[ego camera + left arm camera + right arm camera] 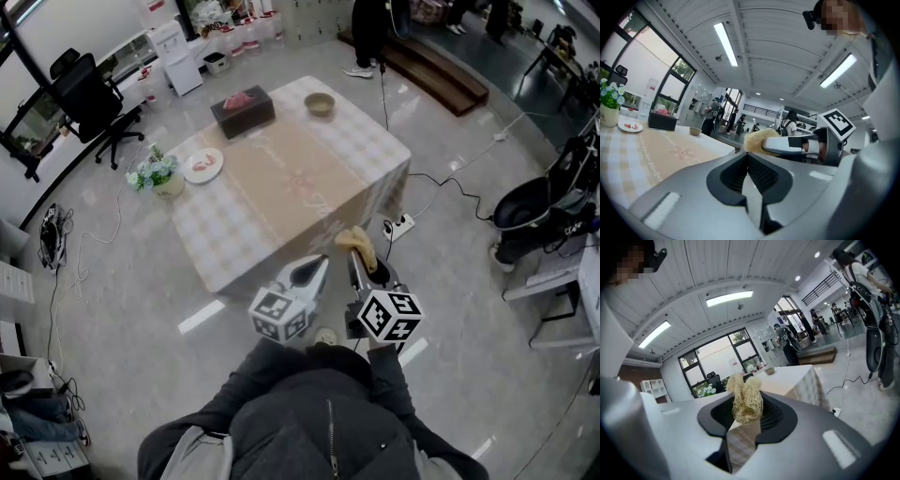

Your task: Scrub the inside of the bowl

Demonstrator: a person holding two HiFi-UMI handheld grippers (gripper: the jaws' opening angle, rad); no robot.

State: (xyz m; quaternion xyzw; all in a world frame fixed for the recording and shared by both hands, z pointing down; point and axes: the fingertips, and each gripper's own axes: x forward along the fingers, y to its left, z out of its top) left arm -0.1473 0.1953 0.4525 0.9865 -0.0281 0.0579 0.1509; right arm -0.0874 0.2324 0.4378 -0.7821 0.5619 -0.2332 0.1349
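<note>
- The bowl (pixel 320 104) is small and tan. It stands upright near the far edge of the table (pixel 281 202), well apart from both tongs.
- I judge the bowl light and stiff, with a smooth wall that may skid when pushed. The rim looks like the place to pinch it, so one side steadies it while the other works inside.
- The scrubber (pixel 746 401) is a pale fibrous wad. I expect it to be soft, springy and nearly weightless, so it should flatten against the bowl's curve.
- The right tongs (pixel 364 261) are clamped on the scrubber's lower part, and its tuft stands up out of the jaws.
- The left tongs (pixel 317 267) have their jaws together with nothing between them. They must open before they can take the rim.
- The table carries a checked cloth with a plain beige runner, and the cloth could wrinkle or slide under scrubbing force.
- Also on the table are a dark tissue box (pixel 243 111), a plate (pixel 203 166) and a pot of flowers (pixel 155 173).
- The room is an open hall with a glossy floor (pixel 141 309). A power strip (pixel 398 226) and cables lie beside the table, and an office chair (pixel 89 98) stands at the left.
</note>
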